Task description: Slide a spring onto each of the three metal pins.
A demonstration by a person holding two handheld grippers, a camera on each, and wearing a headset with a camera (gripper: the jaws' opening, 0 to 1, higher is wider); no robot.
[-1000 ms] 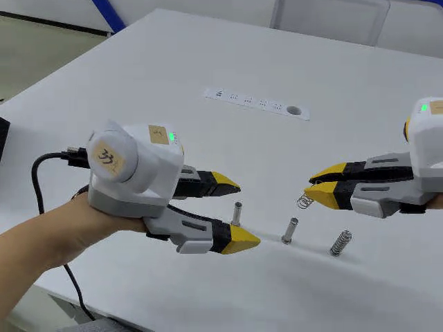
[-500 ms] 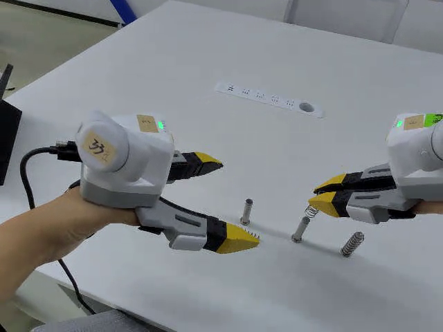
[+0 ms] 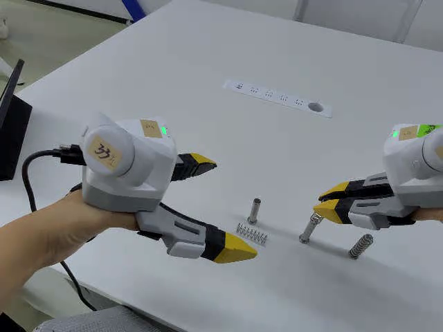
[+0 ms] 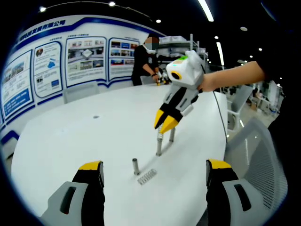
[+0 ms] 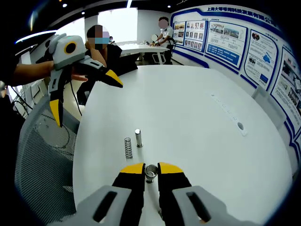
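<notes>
Three short metal pins stand on the white table (image 3: 208, 90). The bare left pin (image 3: 254, 209) has a loose spring (image 3: 251, 234) lying just in front of it. My right gripper (image 3: 322, 205) is shut on a second spring (image 3: 315, 218) held at the top of the middle pin (image 3: 305, 234); in the right gripper view that spring (image 5: 150, 173) sits between the jaws. A third spring (image 3: 360, 245) stands at the far right, apparently around a pin. My left gripper (image 3: 221, 207) hovers wide open to the left of the pins, with nothing between its jaws.
A flush socket strip (image 3: 277, 97) with a round hole lies in the table further back. A black cable (image 3: 41, 180) trails from the left gripper over the near left edge. People stand at another table (image 5: 136, 47) in the background.
My right gripper has come down and left with its spring, from above the table to the top of the middle pin. The loose spring now shows past the left gripper's lower jaw.
</notes>
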